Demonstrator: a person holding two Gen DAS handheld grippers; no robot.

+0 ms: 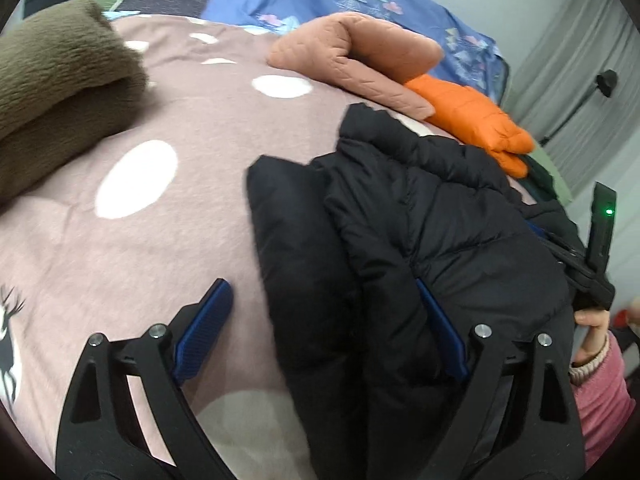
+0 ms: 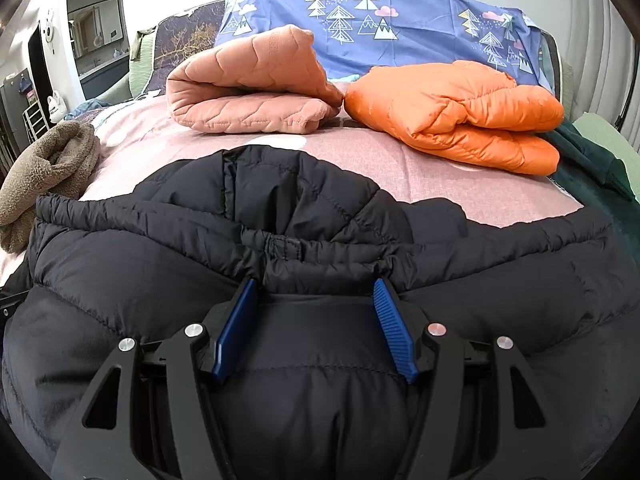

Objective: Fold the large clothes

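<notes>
Left wrist view: the left hand-held gripper (image 1: 322, 312) is hovering with its jaws spread wide over the black puffer jacket (image 1: 420, 240), whose folded sleeve is lying between the blue pads (image 1: 208, 320); the jacket is lying on the pink spotted bedspread (image 1: 168, 240).
Beyond the jacket: a folded pink quilted garment (image 1: 352, 60) and an orange puffer (image 1: 472, 120) are sitting.
Right wrist view: the right hand-held gripper (image 2: 316, 320) is resting with jaws apart on the jacket (image 2: 160, 260), just below its gathered collar seam (image 2: 288, 246), gripping nothing.

pink dotted bedspread (image 1: 192, 128), blue tree-print sheet (image 2: 420, 12) behind, curtain (image 1: 560, 40) at rt.
</notes>
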